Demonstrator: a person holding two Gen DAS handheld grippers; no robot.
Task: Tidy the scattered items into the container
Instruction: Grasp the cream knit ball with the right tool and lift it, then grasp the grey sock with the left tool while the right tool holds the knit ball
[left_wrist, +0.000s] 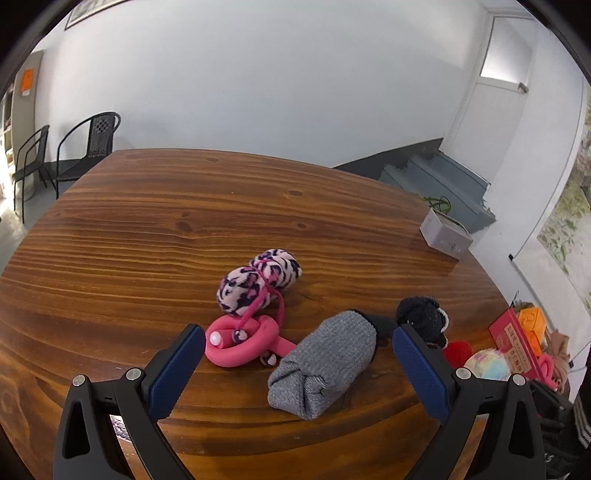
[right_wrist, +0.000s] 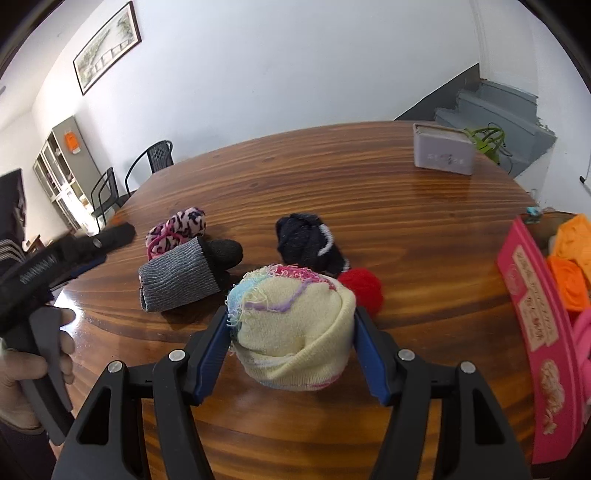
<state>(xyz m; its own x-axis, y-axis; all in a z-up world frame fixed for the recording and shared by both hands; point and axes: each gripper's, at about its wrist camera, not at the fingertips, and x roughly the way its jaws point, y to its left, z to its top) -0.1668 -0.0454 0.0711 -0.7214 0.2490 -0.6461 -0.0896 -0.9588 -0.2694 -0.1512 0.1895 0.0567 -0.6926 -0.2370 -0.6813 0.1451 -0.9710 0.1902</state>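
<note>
We find a wide wooden table (left_wrist: 147, 229) under a pale wall, with two black chairs (left_wrist: 88, 147) past its far left edge and grey stairs (left_wrist: 443, 177) past the far right corner. A grey box (right_wrist: 443, 155) sits near that far edge. The far half of the table is bare; the items cluster near us. At the right edge stands the pink container (right_wrist: 535, 295), orange and pink fabric inside it.

Smaller items, left to right — a pink-patterned bundle (left_wrist: 258, 280) with a pink looped cord (left_wrist: 240, 343), a grey sock roll (left_wrist: 325, 365), a dark navy sock roll (right_wrist: 310, 240), a red ball (right_wrist: 362, 288).

The right gripper (right_wrist: 291, 332) is clamped on the cream sock ball (right_wrist: 291, 325), both pads pressing its sides. The left gripper (left_wrist: 299, 365) stands wide apart — the grey roll lies between its fingers, untouched as far as we can tell.
</note>
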